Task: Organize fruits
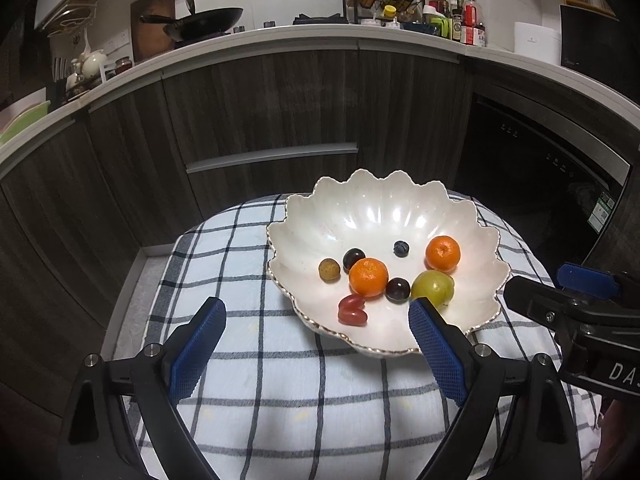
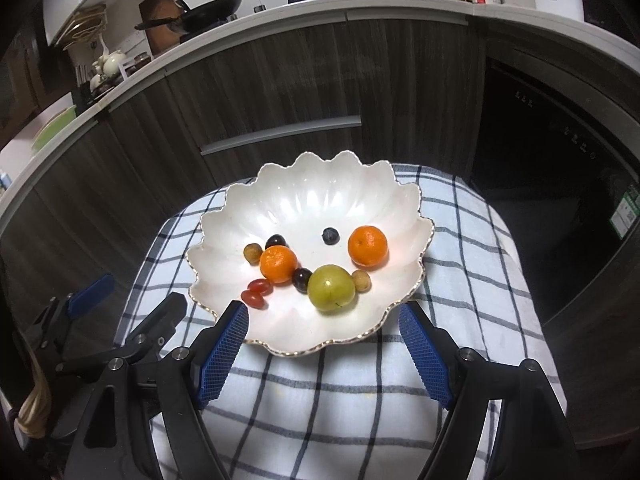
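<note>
We take the white scalloped bowl (image 2: 320, 196) as our landmark; it sits on a checked cloth (image 2: 360, 396) spread over the bench.

Just left of the bowl's near rim, in the right wrist view, we see our left tongs (image 1: 316, 344), spread wide and holding nothing; in their own view, one blue pad (image 1: 436, 354) overlaps the near rim.

Inside the bowl, from left to right: two red cherry tomatoes (image 2: 256, 293) touching each other near the left rim; a small brown fruit (image 2: 253, 253); a dark grape (image 2: 276, 241) behind an orange (image 2: 279, 264); a second dark grape (image 2: 302, 278) wedged between that orange and a green plum (image 2: 331, 287); a blueberry (image 2: 330, 235) alone toward the middle; another small brown fruit (image 2: 361, 280) touching the plum's right side; and a second orange (image 2: 367, 246) nearest the right rim.

Our right tongs (image 2: 322, 350) hang over the bowl's near edge, also spread and empty, their pads straddling the rim below the plum.

Behind the bowl runs a dark cabinet (image 2: 280, 80) under a counter with a wok (image 2: 208, 10).
</note>
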The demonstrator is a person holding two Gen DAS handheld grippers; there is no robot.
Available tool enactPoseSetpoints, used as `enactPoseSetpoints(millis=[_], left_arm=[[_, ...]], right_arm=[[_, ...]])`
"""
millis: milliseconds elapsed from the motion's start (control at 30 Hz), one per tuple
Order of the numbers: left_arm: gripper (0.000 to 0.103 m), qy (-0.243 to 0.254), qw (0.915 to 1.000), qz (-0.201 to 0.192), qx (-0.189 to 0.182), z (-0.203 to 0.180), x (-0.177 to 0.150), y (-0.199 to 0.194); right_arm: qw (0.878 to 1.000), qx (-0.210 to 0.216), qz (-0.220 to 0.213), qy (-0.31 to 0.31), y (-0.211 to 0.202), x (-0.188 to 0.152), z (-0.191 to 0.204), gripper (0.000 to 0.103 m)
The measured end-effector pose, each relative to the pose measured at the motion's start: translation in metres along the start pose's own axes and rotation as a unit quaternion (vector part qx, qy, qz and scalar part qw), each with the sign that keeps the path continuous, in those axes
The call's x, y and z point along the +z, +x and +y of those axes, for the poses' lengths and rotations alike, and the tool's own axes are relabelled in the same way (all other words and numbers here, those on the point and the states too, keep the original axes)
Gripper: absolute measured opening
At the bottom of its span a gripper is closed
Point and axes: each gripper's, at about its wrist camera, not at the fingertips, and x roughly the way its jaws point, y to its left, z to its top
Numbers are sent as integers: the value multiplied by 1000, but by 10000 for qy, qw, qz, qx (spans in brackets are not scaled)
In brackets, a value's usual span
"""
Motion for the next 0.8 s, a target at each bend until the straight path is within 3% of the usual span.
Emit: enactPoseSetpoints(millis=[800], left_arm=[[94,-225,9997,14,73,4,-38,-52]], right_arm=[[9963,-459,-589,-430,-58,-43,10,79]])
